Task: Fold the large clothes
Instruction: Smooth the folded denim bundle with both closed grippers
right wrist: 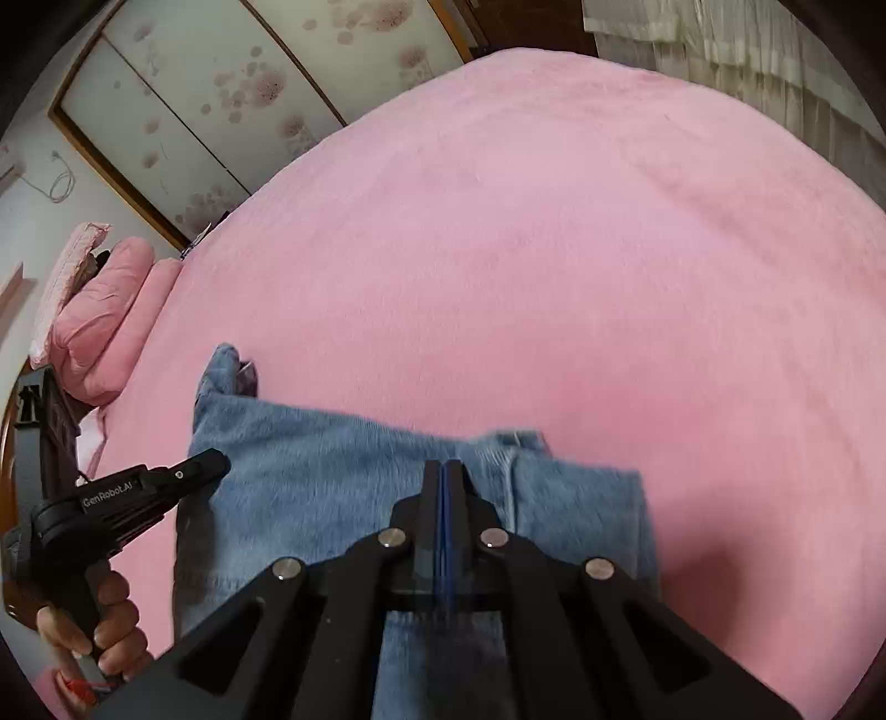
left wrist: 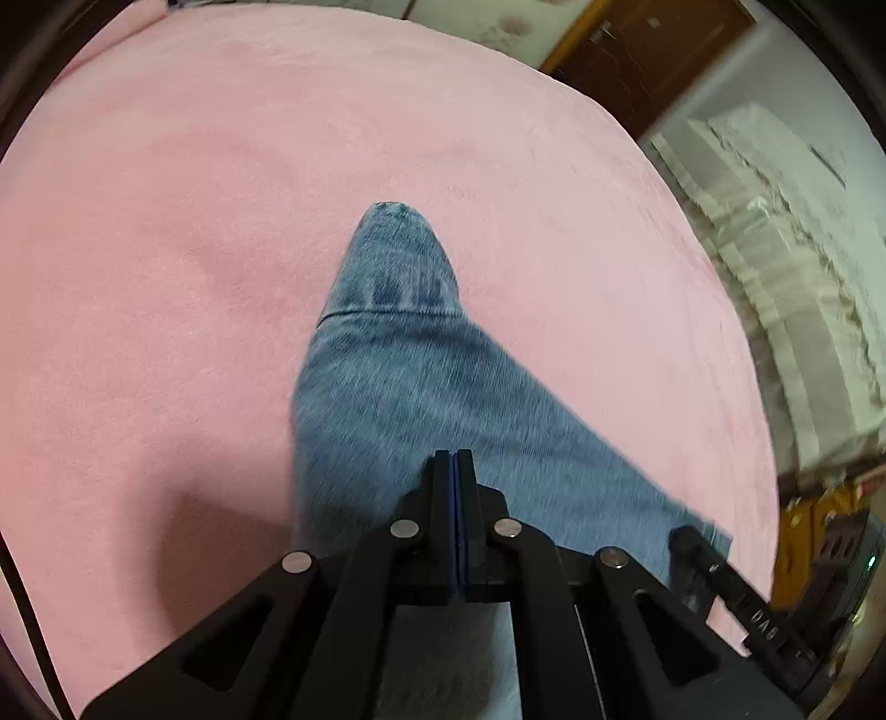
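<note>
A pair of faded blue jeans lies on a pink bed cover. In the left wrist view they run from a narrow far end to wide cloth under my left gripper, whose jaws are pressed together above the denim. The right gripper's finger shows at the jeans' right edge. In the right wrist view my right gripper has its jaws together over the jeans. The left gripper comes in from the left over the denim. Whether either grips cloth is hidden.
Pink pillows lie at the left end of the bed cover. A flowered wardrobe door stands behind. Pale curtains and a wooden door stand beyond the bed's right edge. A hand holds the left gripper's handle.
</note>
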### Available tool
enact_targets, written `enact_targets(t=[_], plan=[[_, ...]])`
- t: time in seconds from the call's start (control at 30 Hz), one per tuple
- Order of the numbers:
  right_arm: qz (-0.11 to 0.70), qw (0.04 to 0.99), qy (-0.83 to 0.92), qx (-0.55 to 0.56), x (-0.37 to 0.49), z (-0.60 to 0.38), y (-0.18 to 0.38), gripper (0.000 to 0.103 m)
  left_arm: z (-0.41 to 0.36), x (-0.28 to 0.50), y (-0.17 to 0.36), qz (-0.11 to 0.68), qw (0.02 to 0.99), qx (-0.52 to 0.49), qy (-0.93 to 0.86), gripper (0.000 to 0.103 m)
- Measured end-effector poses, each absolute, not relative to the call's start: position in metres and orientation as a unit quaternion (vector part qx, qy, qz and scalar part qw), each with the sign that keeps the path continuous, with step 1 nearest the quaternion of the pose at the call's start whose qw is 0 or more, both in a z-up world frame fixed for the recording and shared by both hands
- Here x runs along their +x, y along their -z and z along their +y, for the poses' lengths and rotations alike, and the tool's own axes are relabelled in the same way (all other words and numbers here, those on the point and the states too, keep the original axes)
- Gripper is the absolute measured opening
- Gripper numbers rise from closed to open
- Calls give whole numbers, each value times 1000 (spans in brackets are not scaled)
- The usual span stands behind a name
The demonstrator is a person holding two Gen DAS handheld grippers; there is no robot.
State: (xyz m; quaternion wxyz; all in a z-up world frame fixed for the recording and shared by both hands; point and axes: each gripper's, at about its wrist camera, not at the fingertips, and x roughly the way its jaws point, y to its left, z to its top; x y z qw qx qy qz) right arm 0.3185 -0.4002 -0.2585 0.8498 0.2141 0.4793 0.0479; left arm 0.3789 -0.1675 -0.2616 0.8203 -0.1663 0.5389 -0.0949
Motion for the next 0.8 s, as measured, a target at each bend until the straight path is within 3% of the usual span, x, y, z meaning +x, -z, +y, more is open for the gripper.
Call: enact_targets(t=[0.33, 0.8], plan=[[559, 808, -53, 178, 227, -394, 268, 0, -181, 282, 240, 546, 830, -69, 90, 1], [603, 780, -46, 160, 150, -406, 258, 0, -174, 186, 217, 586, 810, -30, 11, 1]])
